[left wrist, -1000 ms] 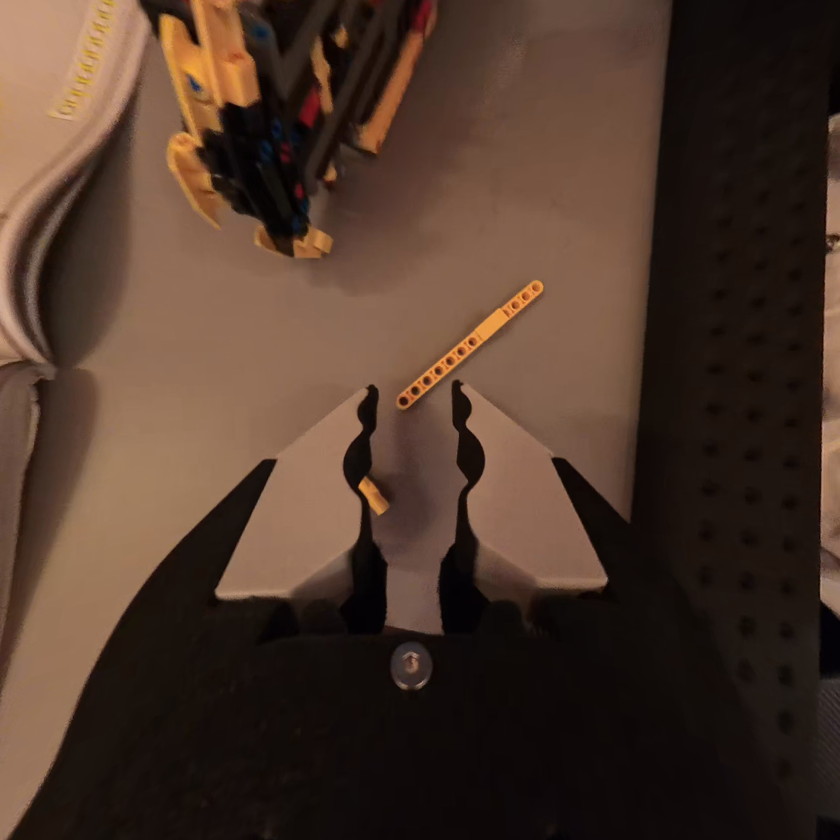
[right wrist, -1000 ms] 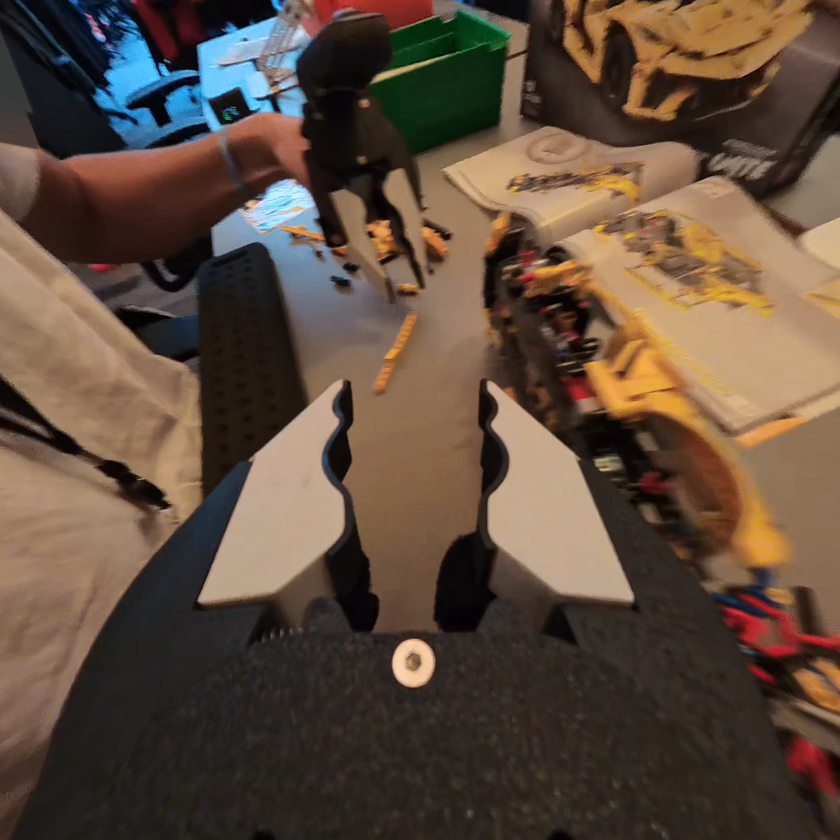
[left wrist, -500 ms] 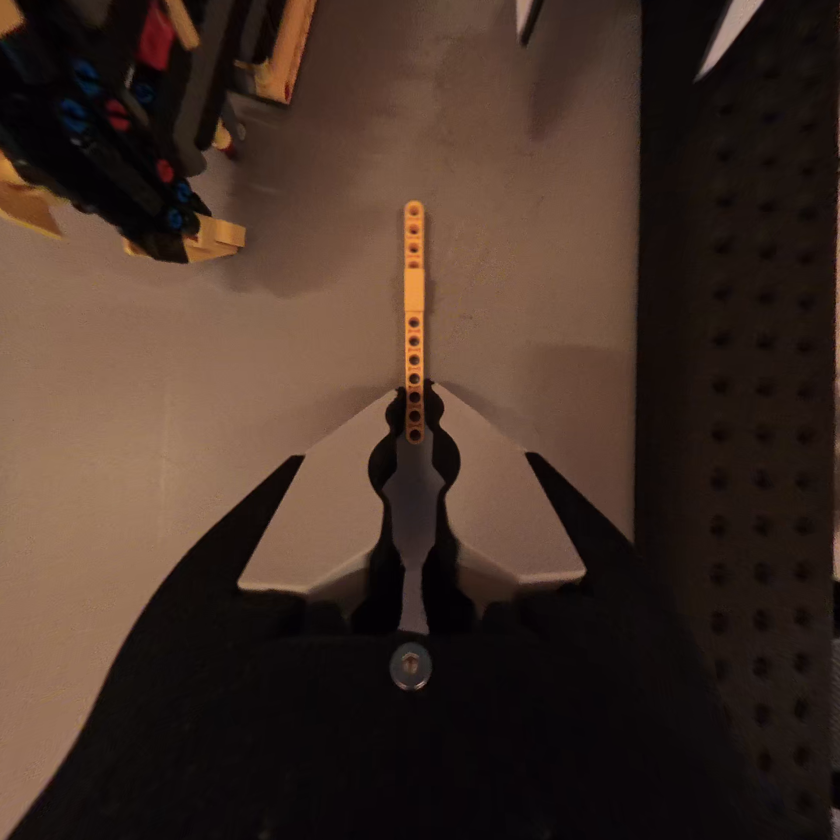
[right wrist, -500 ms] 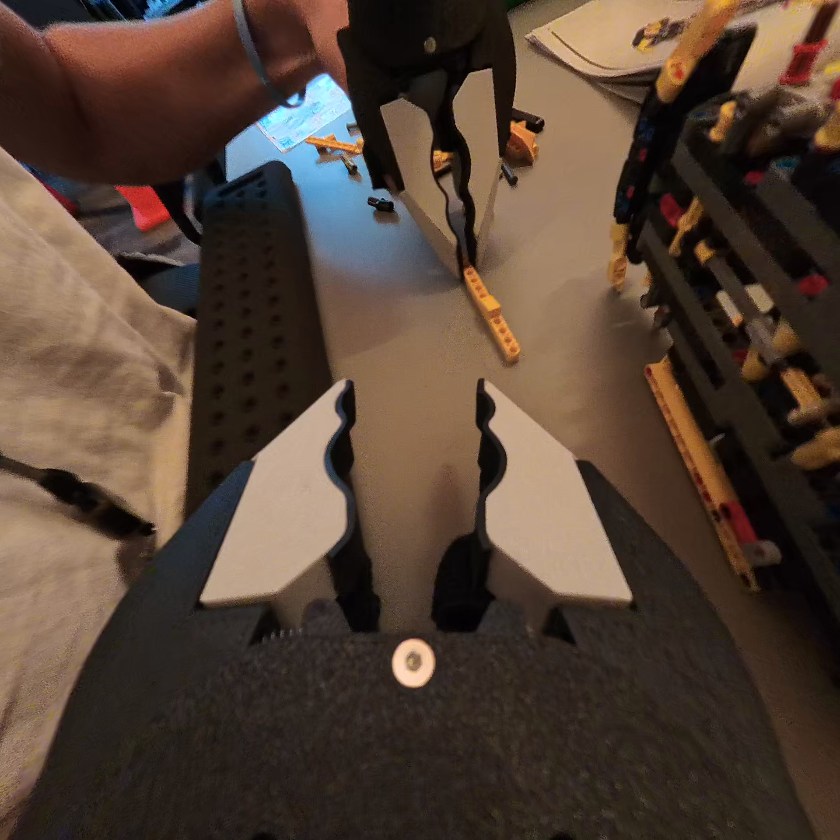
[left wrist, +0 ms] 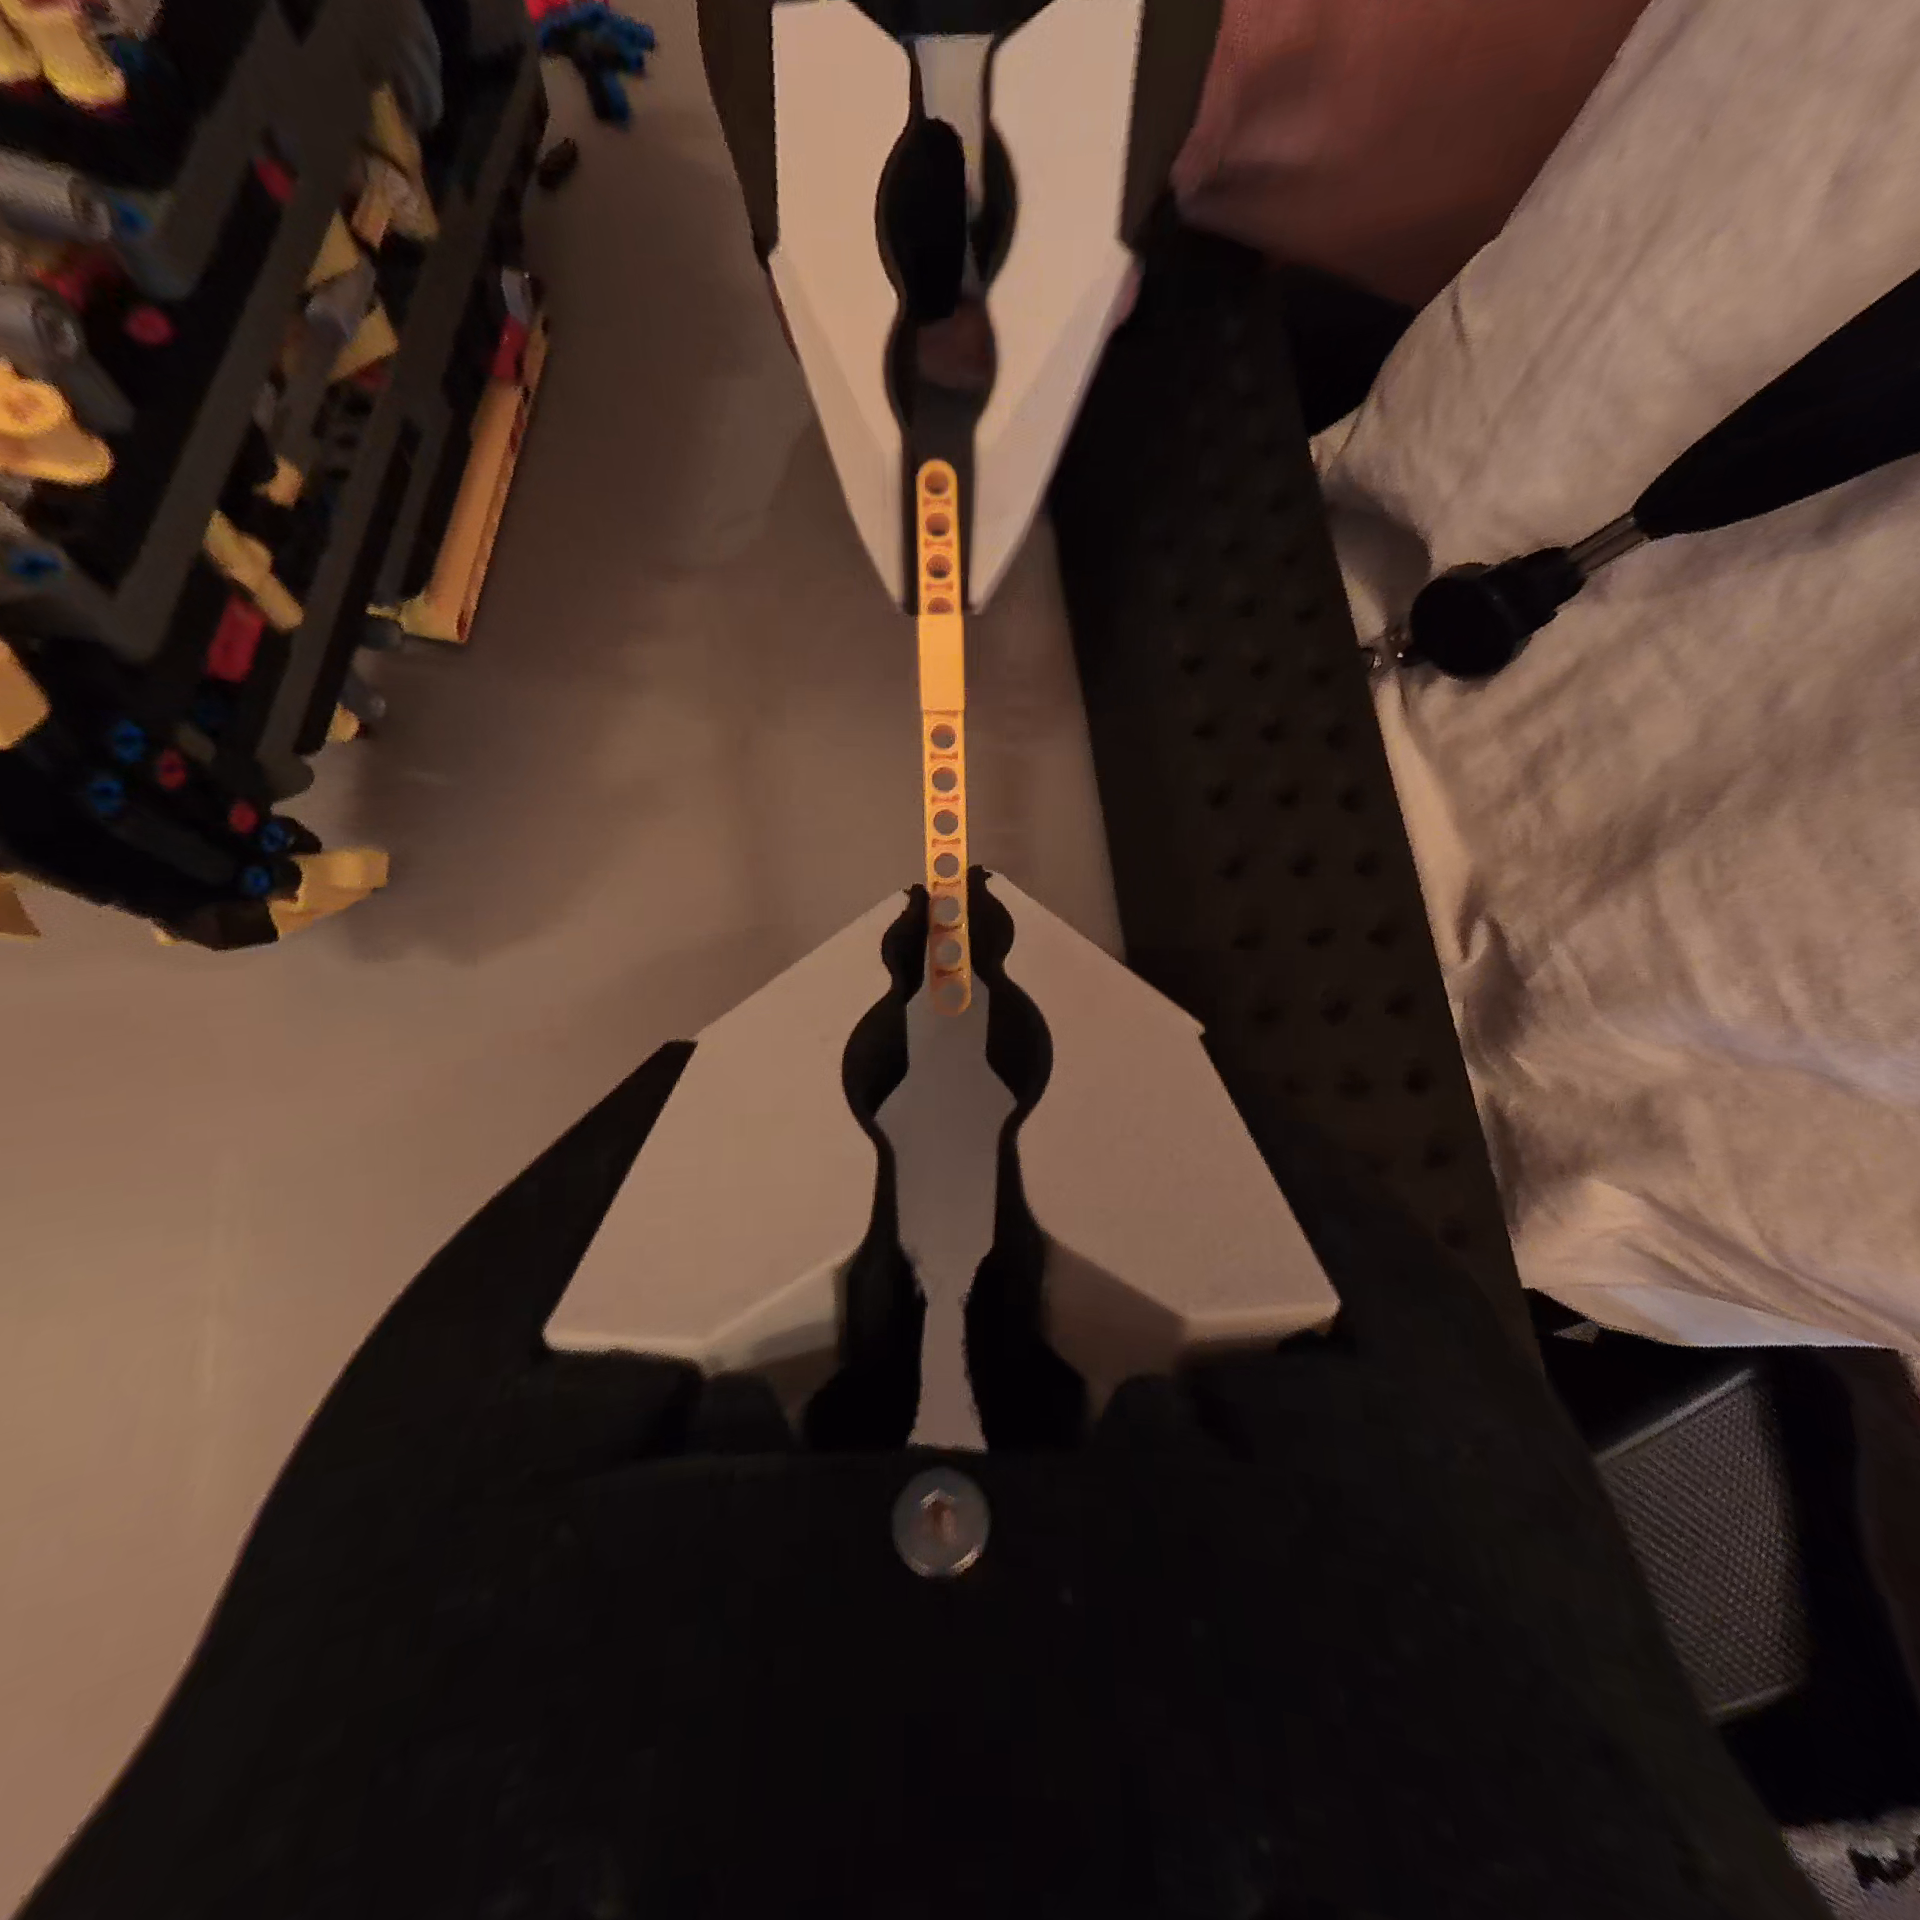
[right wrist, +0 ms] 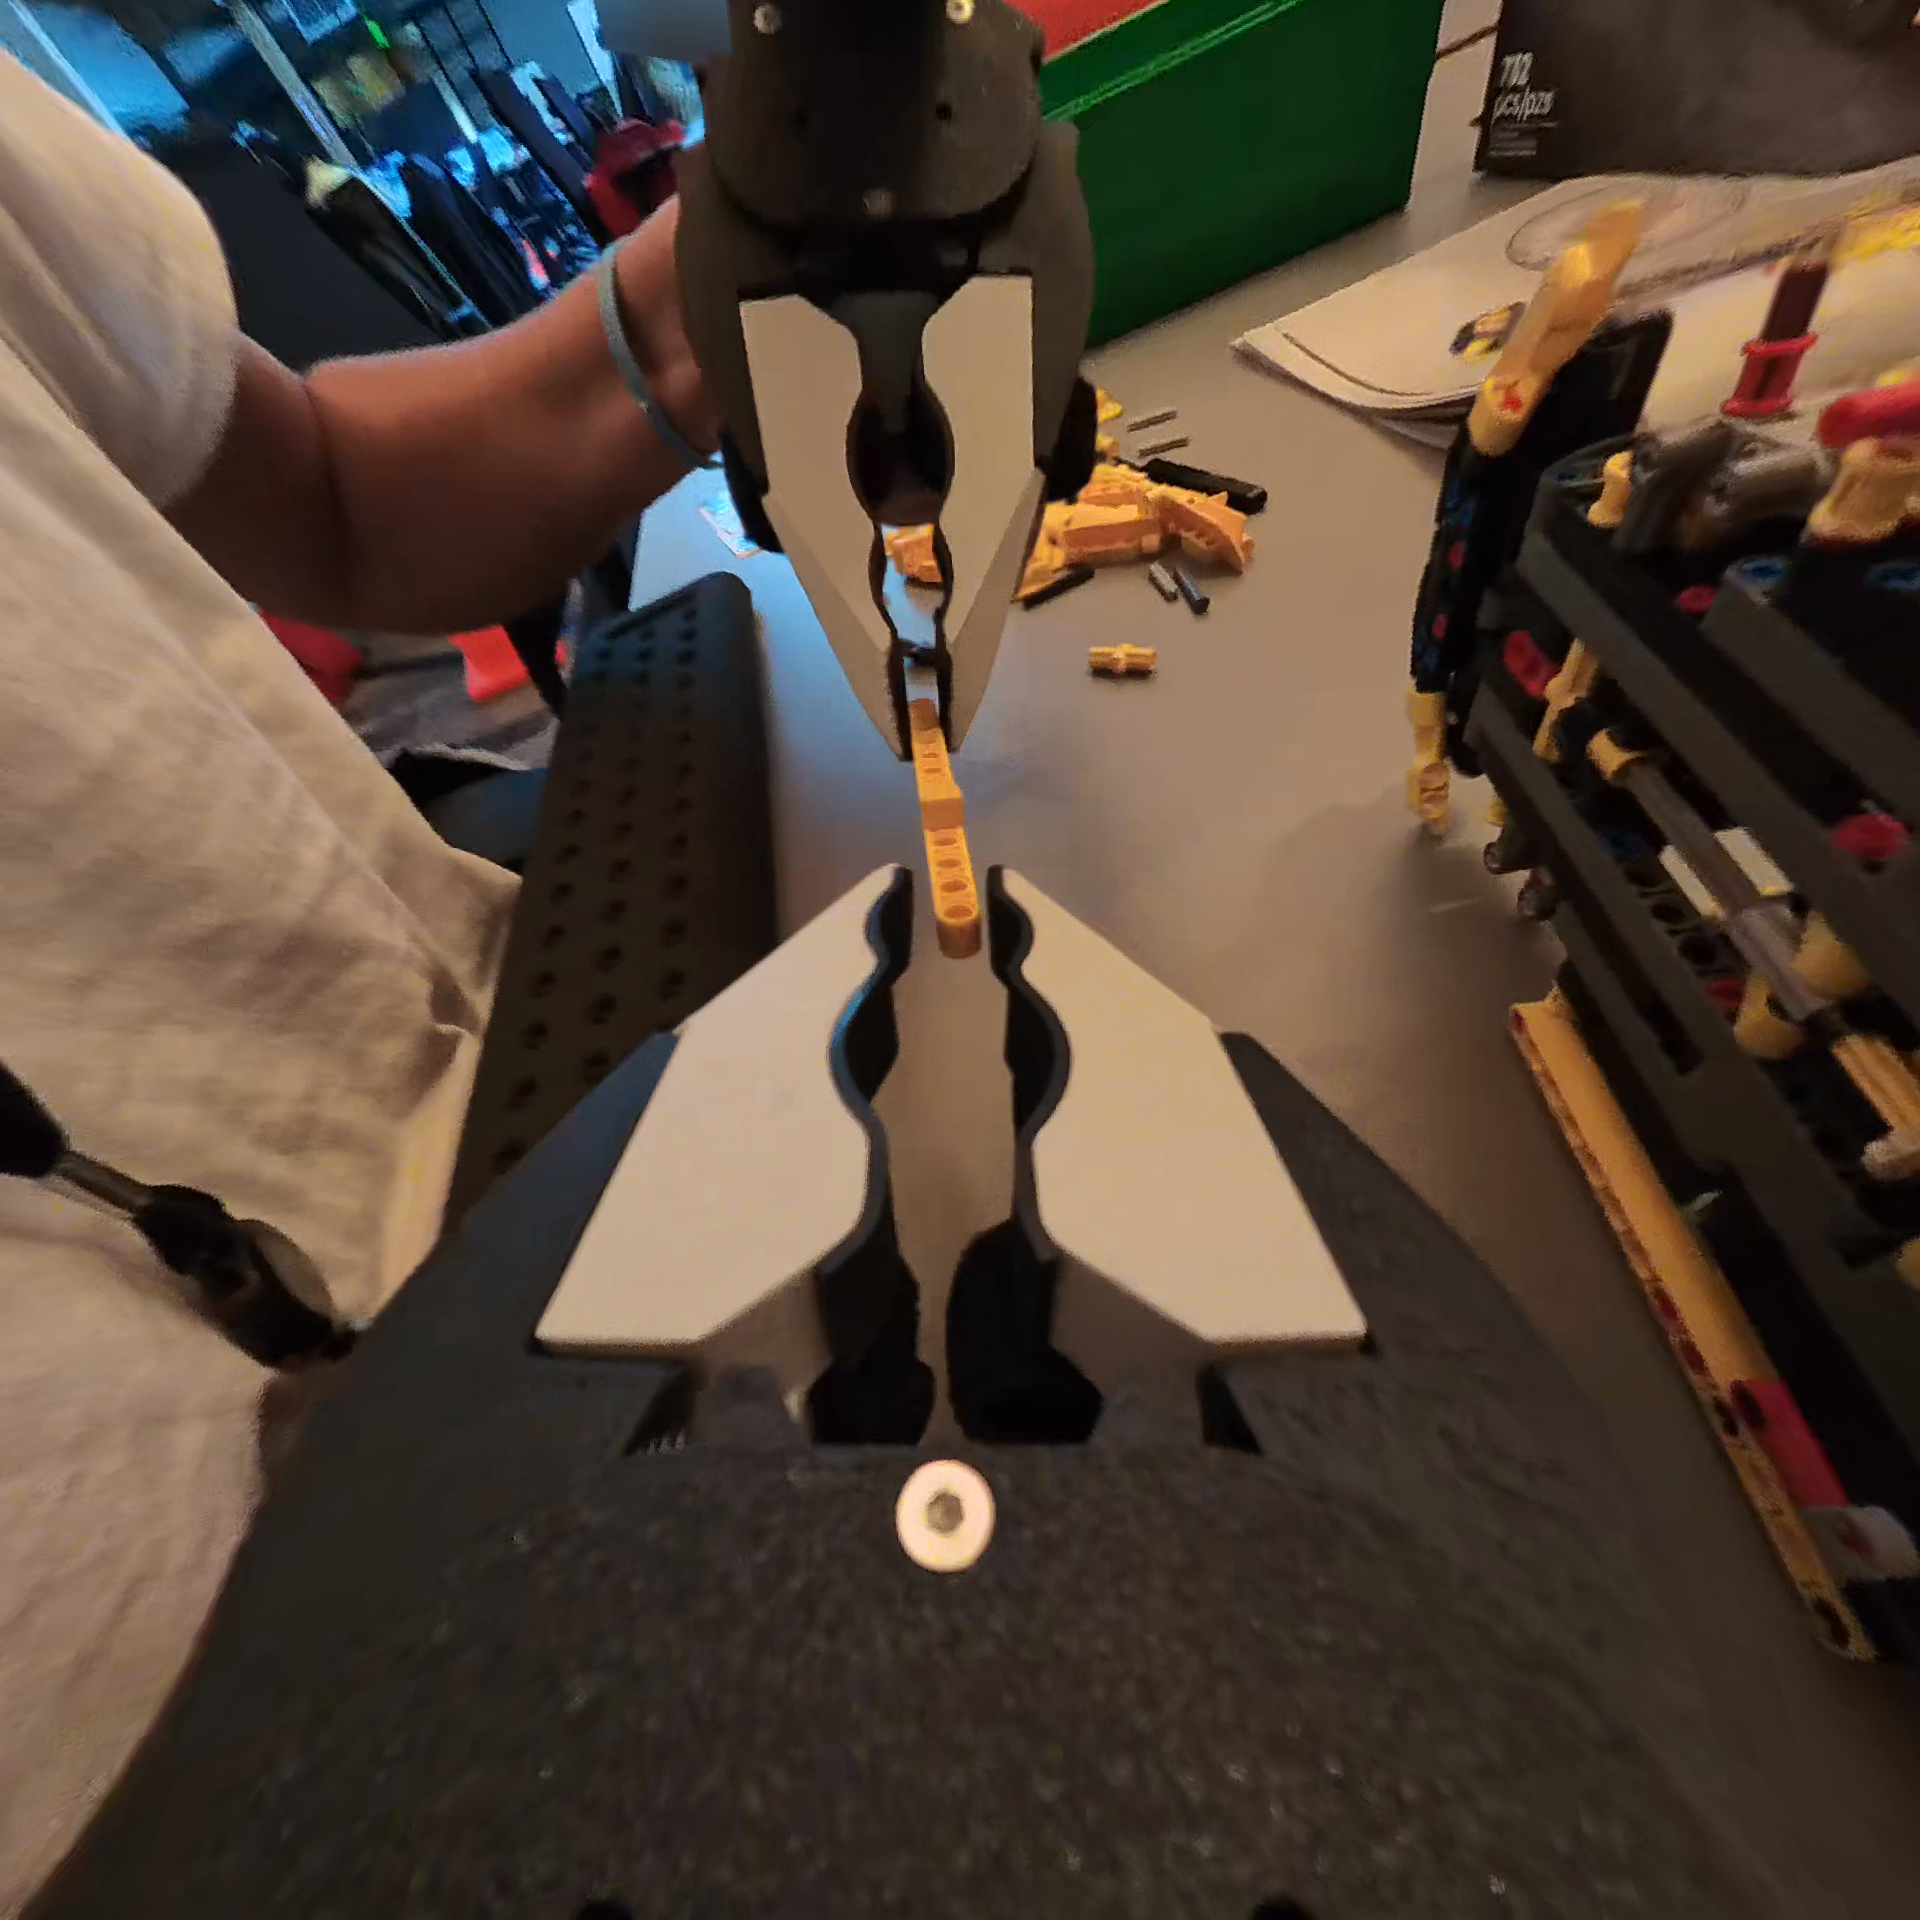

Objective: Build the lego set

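the left tool [left wrist: 943, 896] is clenched on one end of a long yellow lego beam [left wrist: 943, 727], held level above the grey tabletop [left wrist: 416, 1039]. the right tool [right wrist: 943, 883] stands released, its fingertips flanking the beam's other end with gaps either side. the black-and-yellow lego model [right wrist: 1714, 779] sits on the tabletop beside them, loose yellow pieces [right wrist: 1132, 530] beyond.

My left claw [left wrist: 945, 894] was pinched tight, tips pointing at my right claw [right wrist: 940, 878]. The right claw faced it nose to nose, its fingers [right wrist: 790, 1091] a little apart. My left hand [right wrist: 665, 343] gripped behind.
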A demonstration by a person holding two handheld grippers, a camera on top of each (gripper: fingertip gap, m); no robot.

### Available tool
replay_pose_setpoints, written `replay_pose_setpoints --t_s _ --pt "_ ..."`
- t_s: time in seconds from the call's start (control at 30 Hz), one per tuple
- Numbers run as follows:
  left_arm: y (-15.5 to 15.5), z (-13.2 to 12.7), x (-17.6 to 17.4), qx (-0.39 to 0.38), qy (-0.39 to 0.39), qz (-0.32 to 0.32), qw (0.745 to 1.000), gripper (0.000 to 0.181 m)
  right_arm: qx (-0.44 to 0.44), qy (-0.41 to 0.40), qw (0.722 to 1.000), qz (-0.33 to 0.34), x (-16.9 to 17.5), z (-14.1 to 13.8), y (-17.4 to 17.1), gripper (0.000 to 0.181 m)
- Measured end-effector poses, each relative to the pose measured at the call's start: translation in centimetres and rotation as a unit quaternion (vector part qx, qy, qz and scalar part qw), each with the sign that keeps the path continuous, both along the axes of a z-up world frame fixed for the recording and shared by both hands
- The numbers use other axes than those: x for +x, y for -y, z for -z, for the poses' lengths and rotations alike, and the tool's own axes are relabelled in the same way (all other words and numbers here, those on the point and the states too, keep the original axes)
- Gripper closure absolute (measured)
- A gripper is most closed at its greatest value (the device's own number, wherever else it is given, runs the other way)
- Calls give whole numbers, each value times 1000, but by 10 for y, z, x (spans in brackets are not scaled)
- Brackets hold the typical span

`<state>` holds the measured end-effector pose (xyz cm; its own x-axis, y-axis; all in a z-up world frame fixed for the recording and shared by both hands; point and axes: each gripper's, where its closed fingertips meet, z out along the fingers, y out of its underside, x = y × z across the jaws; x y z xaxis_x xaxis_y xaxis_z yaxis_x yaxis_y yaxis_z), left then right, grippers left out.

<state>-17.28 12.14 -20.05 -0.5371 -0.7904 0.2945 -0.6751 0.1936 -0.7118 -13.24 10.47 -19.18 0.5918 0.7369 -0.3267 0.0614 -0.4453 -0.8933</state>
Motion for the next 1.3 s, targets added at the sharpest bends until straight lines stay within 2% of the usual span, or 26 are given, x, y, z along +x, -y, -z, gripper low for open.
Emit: replay_pose_setpoints --t_s 0.03,0.1,0.2,0.23,0.4,0.5,0.57,0.63,0.73,0.8,0.9,1.0,1.17,1.23,1.3 --pt "1 -2 0 3 3 3 1000 174 -15 -8 1000 -8 0 0 3 175" --pt "3 -3 2 10 6 6 1000 174 -30 -17 999 -12 1 1 6 175" --pt "8 -7 3 -3 12 10 1000 174 -23 -24 999 -15 0 -1 10 163" --pt "9 -8 3 -6 13 10 1000 174 -30 -25 999 -19 -1 0 13 174" --pt "9 -9 8 5 19 1 1000 174 -45 -27 999 -3 4 0 14 176" --pt "1 -18 21 32 67 -38 997 169 -69 -70 995 22 15 -4 10 177" --pt "1 -26 27 41 109 -51 992 154 -95 -96 990 50 26 -4 6 177" --pt "2 -35 33 49 152 -69 985 153 -127 -130 980 78 39 -4 2 177" --pt "-8 -29 44 156 186 -95 965 154 -193 -230 951 76 48 -13 4 177" --pt "-11 -27 49 231 211 -93 945 159 -222 -259 937 76 52 -11 5 177" --pt "-14 -33 57 279 245 -102 923 165 -243 -274 928 66 52 -10 9 177" --pt "-14 -31 58 266 231 -93 931 158 -250 -261 930 65 50 -8 12 177" --pt "-5 -23 58 265 220 -60 937 158 -250 -286 922 68 54 -15 12 177" --pt "-5 -25 61 265 226 -62 935 172 -247 -282 925 61 54 -17 15 177" --pt "-4 -25 64 257 221 -59 939 173 -245 -280 926 67 57 -17 16 177"
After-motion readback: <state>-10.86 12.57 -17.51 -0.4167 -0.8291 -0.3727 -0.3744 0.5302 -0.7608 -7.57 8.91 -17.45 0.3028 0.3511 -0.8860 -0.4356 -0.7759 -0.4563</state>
